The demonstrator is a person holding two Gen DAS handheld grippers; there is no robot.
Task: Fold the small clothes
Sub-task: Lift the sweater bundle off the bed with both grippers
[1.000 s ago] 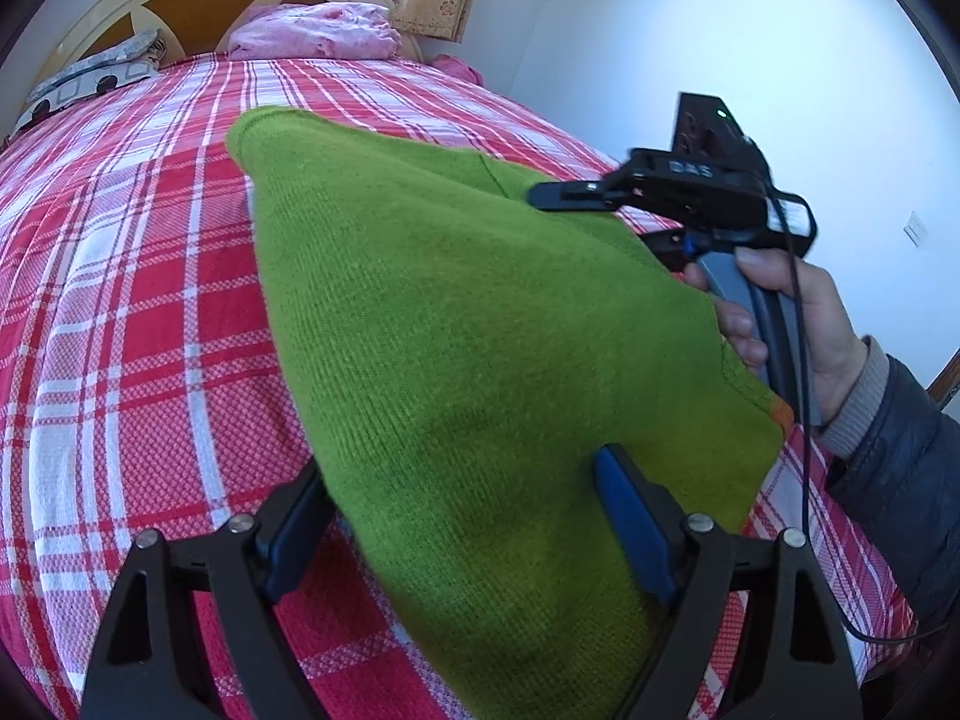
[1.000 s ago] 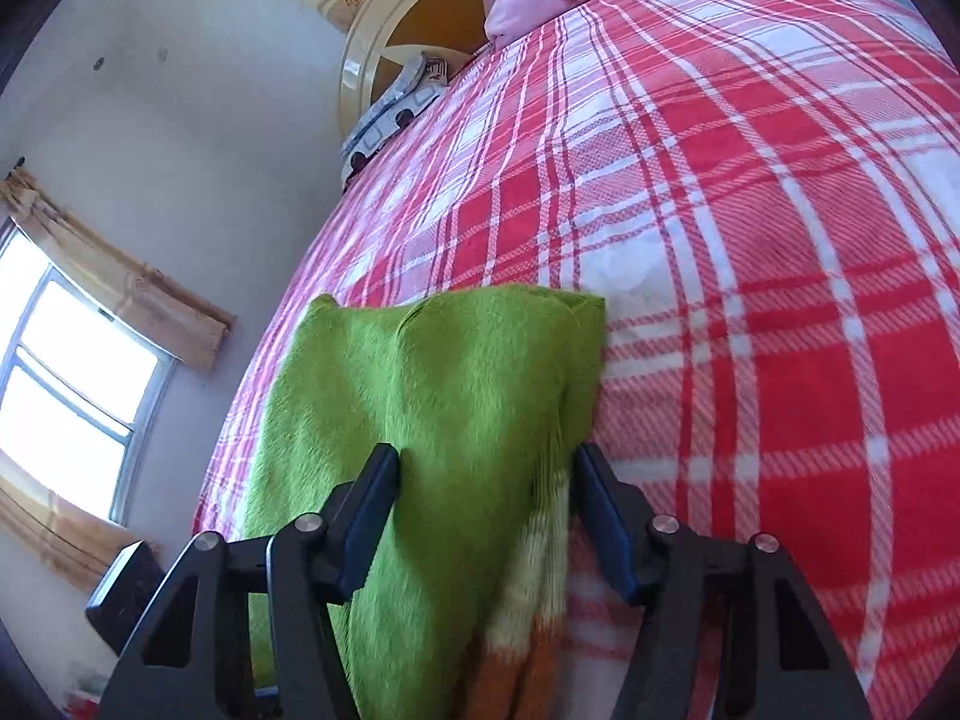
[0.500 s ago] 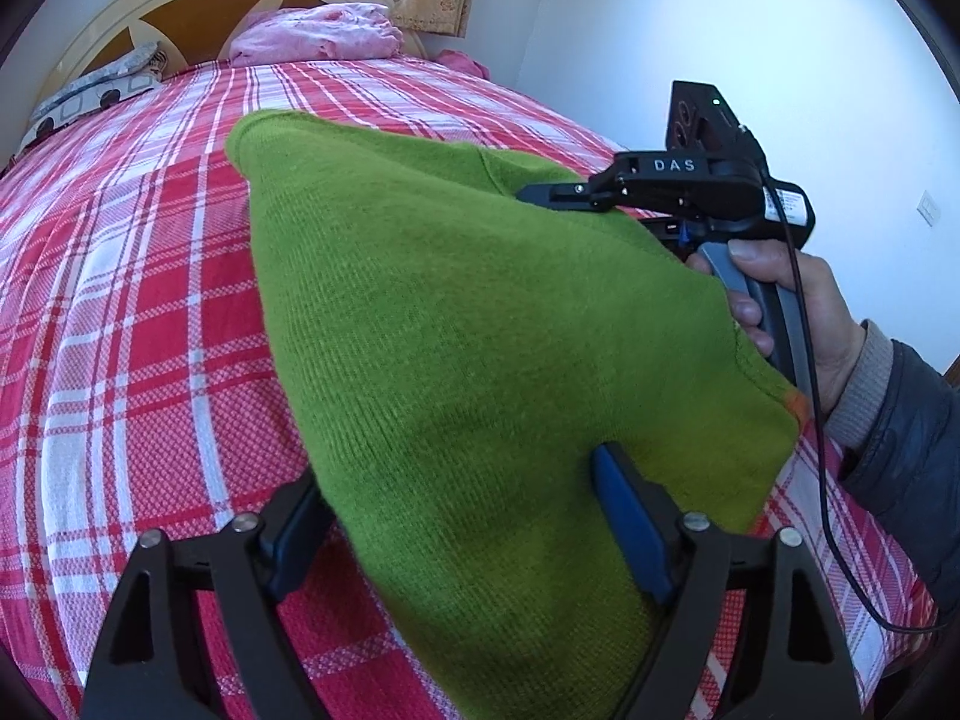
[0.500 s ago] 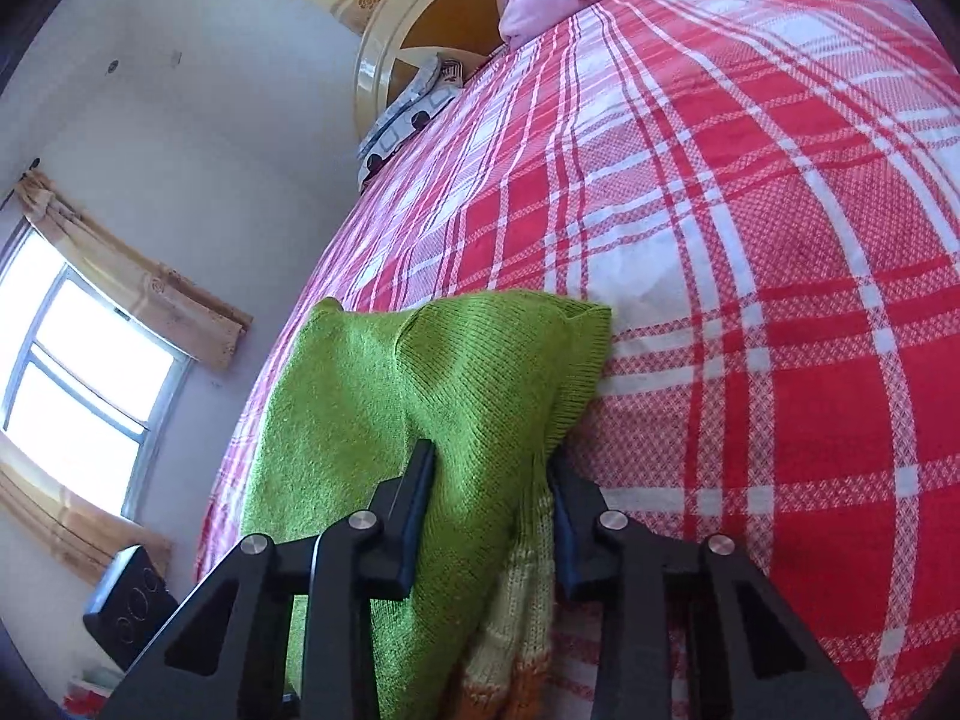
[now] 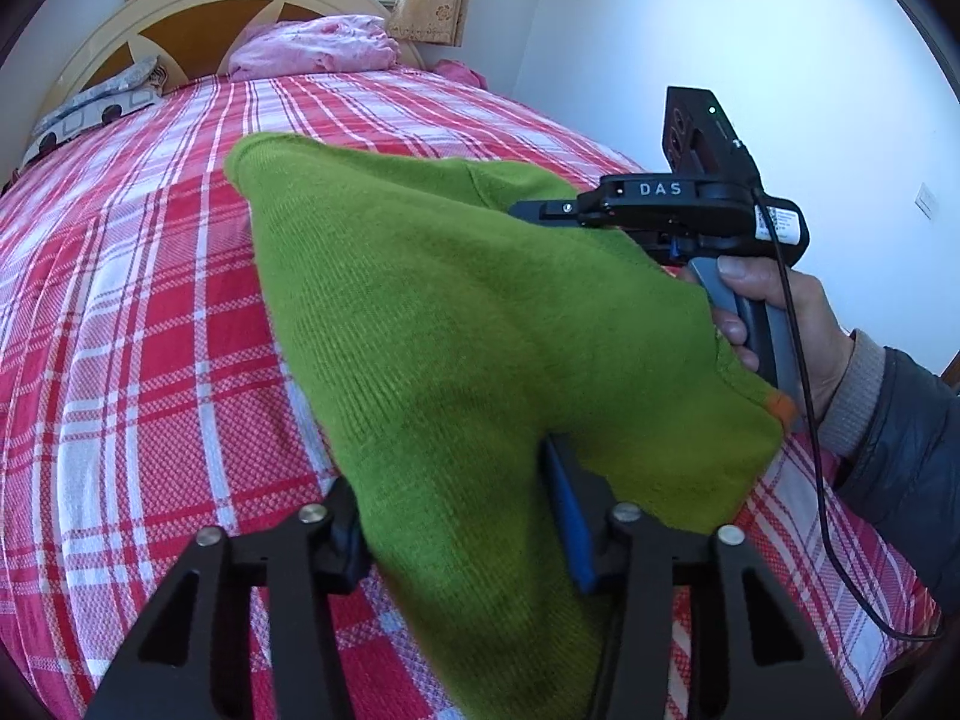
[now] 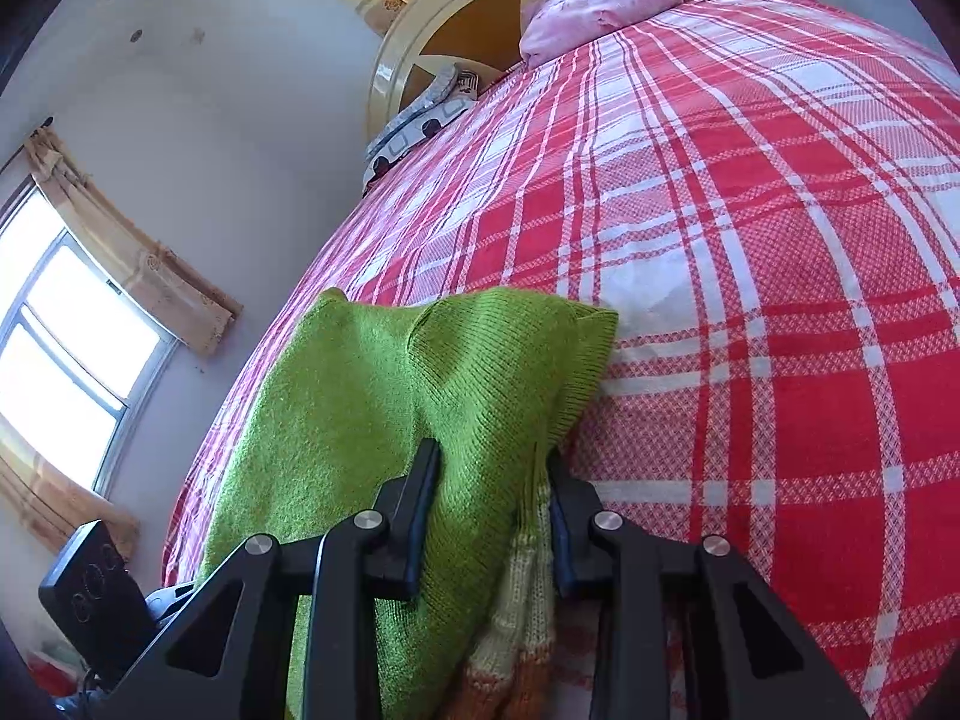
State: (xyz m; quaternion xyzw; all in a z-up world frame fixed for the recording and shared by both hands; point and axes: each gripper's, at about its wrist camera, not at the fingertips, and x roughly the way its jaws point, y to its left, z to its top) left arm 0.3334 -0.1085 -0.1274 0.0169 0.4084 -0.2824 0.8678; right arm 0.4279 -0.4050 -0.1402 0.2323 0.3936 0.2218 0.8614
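A green knitted sweater (image 5: 480, 330) lies partly raised over the red plaid bed (image 5: 150, 312). My left gripper (image 5: 459, 525) has its near hem between its jaws, which are closing; both pads touch the knit. My right gripper (image 6: 492, 510) is also closing, pinching a bunched fold of the sweater (image 6: 360, 408) beside a cream and orange striped band (image 6: 516, 630). In the left wrist view the right gripper (image 5: 528, 213) bites the sweater's far right edge, held by a person's hand (image 5: 768, 306). An orange tip (image 5: 780, 405) shows at the right corner.
A pink bundle of cloth (image 5: 318, 48) and a patterned pillow (image 5: 96, 108) sit by the curved headboard (image 5: 198, 18). A white wall runs close along the bed's right side. A curtained window (image 6: 60, 348) is on the other side. Plaid cover (image 6: 750, 300) spreads right of the sweater.
Both grippers' jaws have narrowed onto the sweater, the right one first and the left one in the last half second. The held edges have bunched and risen slightly.
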